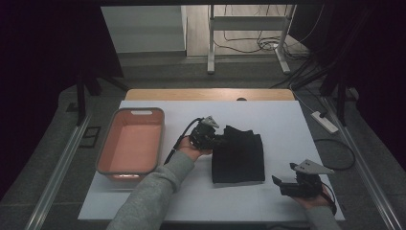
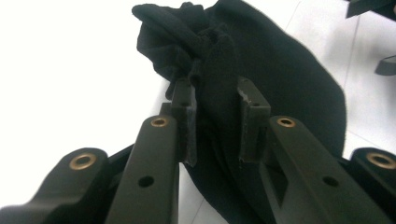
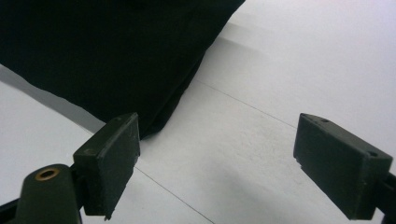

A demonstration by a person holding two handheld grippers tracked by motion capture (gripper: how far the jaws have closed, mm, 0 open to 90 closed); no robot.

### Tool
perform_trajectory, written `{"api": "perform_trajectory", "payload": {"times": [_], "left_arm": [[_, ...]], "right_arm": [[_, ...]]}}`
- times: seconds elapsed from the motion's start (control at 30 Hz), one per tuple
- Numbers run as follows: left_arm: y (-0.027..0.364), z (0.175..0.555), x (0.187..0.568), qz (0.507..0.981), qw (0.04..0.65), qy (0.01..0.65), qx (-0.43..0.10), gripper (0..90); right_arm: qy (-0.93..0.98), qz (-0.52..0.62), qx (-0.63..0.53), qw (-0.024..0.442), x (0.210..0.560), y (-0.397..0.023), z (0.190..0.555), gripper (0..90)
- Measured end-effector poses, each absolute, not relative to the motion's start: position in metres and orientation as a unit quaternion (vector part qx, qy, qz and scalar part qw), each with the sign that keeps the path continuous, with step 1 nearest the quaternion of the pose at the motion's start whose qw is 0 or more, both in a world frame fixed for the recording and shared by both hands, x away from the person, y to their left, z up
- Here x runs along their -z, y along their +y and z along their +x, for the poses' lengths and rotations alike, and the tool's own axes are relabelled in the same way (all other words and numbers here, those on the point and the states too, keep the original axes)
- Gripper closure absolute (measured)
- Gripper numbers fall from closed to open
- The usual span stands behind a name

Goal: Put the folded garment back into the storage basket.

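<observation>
A folded black cloth [image 1: 239, 155] lies in the middle of the white table cover [image 1: 268, 120]. My left gripper [image 1: 218, 139] is at the cloth's far left corner and is shut on a bunched fold of it. In the left gripper view that fold of black cloth [image 2: 217, 84] stands pinched between the two pads, lifted a little off the surface. My right gripper [image 1: 282, 184] rests near the front right of the table, open, with nothing between its fingers. In the right gripper view the cloth's near corner [image 3: 154, 116] lies just beyond the left jaw.
A pink rectangular tub [image 1: 107, 160] stands at the left of the cover, with nothing in it. The wooden table edge [image 1: 210, 94] shows at the back. Cables and a white frame [image 1: 249, 28] are on the floor beyond. A power strip [image 1: 325, 122] lies to the right.
</observation>
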State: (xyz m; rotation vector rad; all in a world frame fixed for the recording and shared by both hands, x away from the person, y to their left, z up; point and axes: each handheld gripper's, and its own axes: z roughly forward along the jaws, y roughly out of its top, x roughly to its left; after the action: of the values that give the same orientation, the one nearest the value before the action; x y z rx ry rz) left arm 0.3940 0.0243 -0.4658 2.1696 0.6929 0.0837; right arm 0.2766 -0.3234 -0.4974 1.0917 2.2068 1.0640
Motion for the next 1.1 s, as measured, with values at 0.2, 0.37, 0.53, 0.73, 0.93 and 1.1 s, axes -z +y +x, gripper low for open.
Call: {"api": "perform_trajectory", "payload": {"times": [0.2, 0.37, 0.53, 0.73, 0.93, 1.1], "left_arm": [[0.027, 0.388, 0.457, 0.86, 0.43, 0.273, -0.034, 73.1], [0.031, 0.384, 0.452, 0.859, 0.434, 0.27, -0.037, 73.2], [0.035, 0.382, 0.449, 0.857, 0.437, 0.27, -0.039, 73.2], [0.038, 0.379, 0.444, 0.855, 0.443, 0.266, -0.042, 73.3], [0.035, 0.373, 0.436, 0.851, 0.456, 0.257, -0.041, 73.4], [0.033, 0.368, 0.429, 0.85, 0.462, 0.248, -0.045, 73.4]], "right_arm": [[0.802, 0.397, -0.384, 0.229, 0.497, -0.323, 0.277, 15.4], [0.801, 0.398, -0.384, 0.23, 0.498, -0.324, 0.277, 15.4], [0.8, 0.399, -0.384, 0.23, 0.498, -0.324, 0.277, 15.4], [0.8, 0.4, -0.383, 0.231, 0.497, -0.324, 0.277, 15.4], [0.8, 0.4, -0.383, 0.231, 0.498, -0.324, 0.277, 15.4], [0.8, 0.4, -0.383, 0.232, 0.497, -0.324, 0.277, 15.4]]}}
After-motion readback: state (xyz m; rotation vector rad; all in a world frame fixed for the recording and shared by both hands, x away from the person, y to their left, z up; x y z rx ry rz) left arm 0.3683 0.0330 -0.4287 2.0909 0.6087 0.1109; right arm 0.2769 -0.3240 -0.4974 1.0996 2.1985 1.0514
